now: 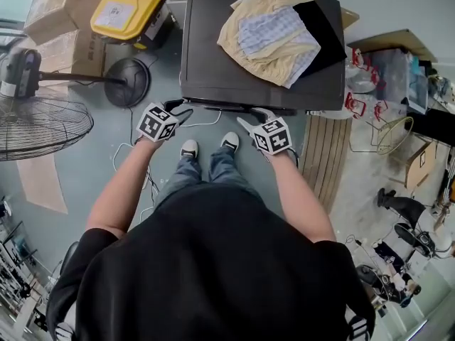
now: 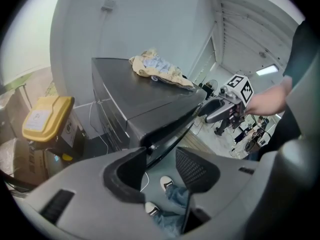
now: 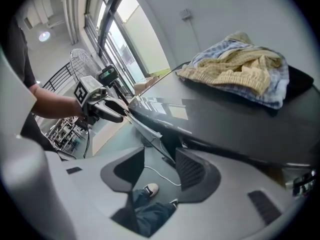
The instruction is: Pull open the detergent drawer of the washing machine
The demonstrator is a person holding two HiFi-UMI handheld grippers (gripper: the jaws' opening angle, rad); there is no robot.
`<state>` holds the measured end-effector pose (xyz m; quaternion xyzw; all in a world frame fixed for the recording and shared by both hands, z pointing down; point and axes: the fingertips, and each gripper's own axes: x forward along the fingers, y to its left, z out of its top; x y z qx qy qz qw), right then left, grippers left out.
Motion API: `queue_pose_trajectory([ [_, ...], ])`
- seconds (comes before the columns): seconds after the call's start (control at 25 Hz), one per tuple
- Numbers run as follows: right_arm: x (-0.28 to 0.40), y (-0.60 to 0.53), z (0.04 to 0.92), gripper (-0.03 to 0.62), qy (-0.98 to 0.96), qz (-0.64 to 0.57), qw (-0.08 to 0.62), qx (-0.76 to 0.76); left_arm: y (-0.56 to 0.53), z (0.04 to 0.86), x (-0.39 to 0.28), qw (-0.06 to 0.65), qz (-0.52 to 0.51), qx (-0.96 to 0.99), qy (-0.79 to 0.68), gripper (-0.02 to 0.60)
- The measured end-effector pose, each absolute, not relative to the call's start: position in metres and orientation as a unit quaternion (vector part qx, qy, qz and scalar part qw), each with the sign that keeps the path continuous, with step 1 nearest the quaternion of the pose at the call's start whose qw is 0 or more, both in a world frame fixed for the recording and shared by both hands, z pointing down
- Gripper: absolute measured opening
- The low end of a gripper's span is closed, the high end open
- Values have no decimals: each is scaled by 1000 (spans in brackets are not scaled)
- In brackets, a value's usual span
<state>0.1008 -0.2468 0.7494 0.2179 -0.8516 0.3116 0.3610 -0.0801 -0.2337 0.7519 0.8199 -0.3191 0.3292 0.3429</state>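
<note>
The dark washing machine (image 1: 213, 48) stands in front of me, seen from above in the head view. Its front face, where the detergent drawer would be, is hidden under the top's front edge (image 1: 242, 107). My left gripper (image 1: 181, 109) is open at the left end of that edge. My right gripper (image 1: 248, 121) is open near the middle. In the left gripper view the open left gripper (image 2: 160, 166) has the machine's front top corner (image 2: 150, 145) just beyond its pads, nothing pinched. In the right gripper view the open right gripper (image 3: 159, 169) hangs below the front edge (image 3: 150, 129), empty.
A pile of yellow and blue clothes (image 1: 274, 34) and a black garment lie on the machine's top. A yellow container (image 1: 130, 9) and cardboard boxes (image 1: 60, 6) sit at the left, with a standing fan (image 1: 35, 119). A slatted wooden board (image 1: 323, 158) lies to the right. A white cable (image 1: 206, 121) trails by my shoes.
</note>
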Motion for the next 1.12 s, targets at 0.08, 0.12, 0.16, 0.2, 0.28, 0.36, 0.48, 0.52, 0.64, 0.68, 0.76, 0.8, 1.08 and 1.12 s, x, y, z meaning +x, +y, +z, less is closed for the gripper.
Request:
queue_pose_trajectory([
  [0.08, 97, -246, 752, 199, -852, 312, 360, 216, -234, 755, -78, 339, 332, 821, -318, 190],
  [0.12, 95, -246, 753, 199, -853, 311, 360, 216, -234, 756, -77, 337, 334, 821, -317, 190],
  [0.16, 93, -247, 753, 199, -854, 309, 359, 217, -235, 757, -76, 336, 336, 821, -317, 190],
  [0.2, 91, -247, 754, 198, -854, 308, 357, 218, -235, 758, -76, 335, 338, 821, -317, 190],
  [0.28, 88, -247, 755, 196, -855, 305, 356, 221, -235, 760, -76, 333, 340, 821, -316, 190],
  [0.36, 85, -248, 755, 190, -857, 300, 353, 224, -235, 761, -76, 330, 341, 821, -316, 189],
  [0.48, 84, -249, 756, 176, -859, 290, 353, 231, -234, 763, -76, 325, 346, 821, -318, 186],
  [0.52, 84, -250, 756, 168, -859, 286, 353, 234, -234, 764, -75, 322, 348, 821, -318, 186],
  [0.64, 86, -253, 758, 139, -859, 277, 355, 244, -235, 766, -74, 314, 354, 820, -322, 183],
  [0.68, 86, -254, 758, 130, -859, 274, 356, 247, -236, 766, -75, 313, 354, 820, -323, 181],
  [0.76, 87, -254, 759, 113, -858, 266, 359, 251, -235, 766, -75, 313, 353, 819, -326, 172],
  [0.8, 87, -254, 759, 102, -858, 263, 361, 253, -235, 766, -75, 313, 353, 819, -328, 172],
  [1.08, 88, -256, 759, 72, -861, 248, 365, 252, -235, 767, -75, 301, 361, 816, -337, 161],
  [1.12, 87, -255, 759, 72, -862, 246, 366, 249, -235, 767, -75, 300, 363, 815, -337, 157],
])
